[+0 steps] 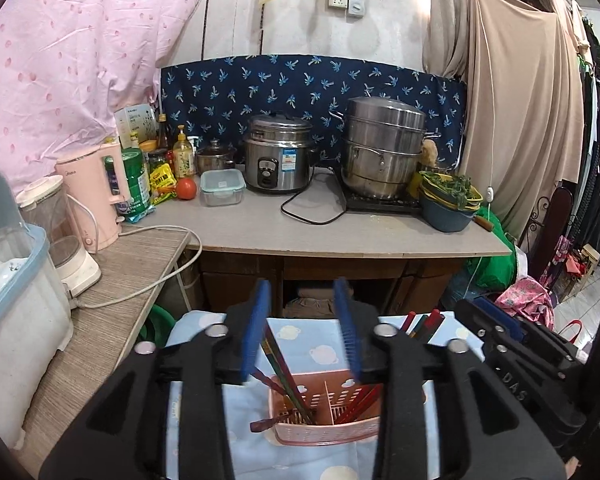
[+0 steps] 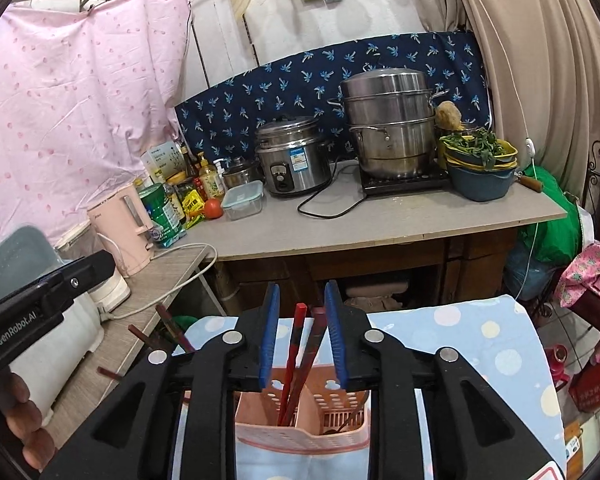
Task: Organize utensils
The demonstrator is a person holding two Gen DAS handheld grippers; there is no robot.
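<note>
A pink plastic utensil holder (image 1: 324, 412) with divided compartments stands on a light blue dotted cloth (image 1: 320, 344); it also shows in the right wrist view (image 2: 300, 432). Dark and red chopsticks (image 1: 284, 368) lean in its left compartment, and more red ones (image 1: 360, 402) in the right. My left gripper (image 1: 302, 328) is open above the holder, empty. My right gripper (image 2: 302, 330) is open, with red chopsticks (image 2: 294, 356) standing between its blue pads (image 2: 269, 336), untouched. The right gripper's body appears at the right of the left wrist view (image 1: 516, 360).
A grey counter (image 1: 340, 232) behind holds a rice cooker (image 1: 278, 156), a steel steamer (image 1: 384, 148), a blue bowl of greens (image 1: 452, 200), a lidded box (image 1: 222, 187) and bottles. A wooden side table (image 1: 112, 288) on the left carries a pink kettle (image 1: 96, 200) and a bin (image 1: 16, 292).
</note>
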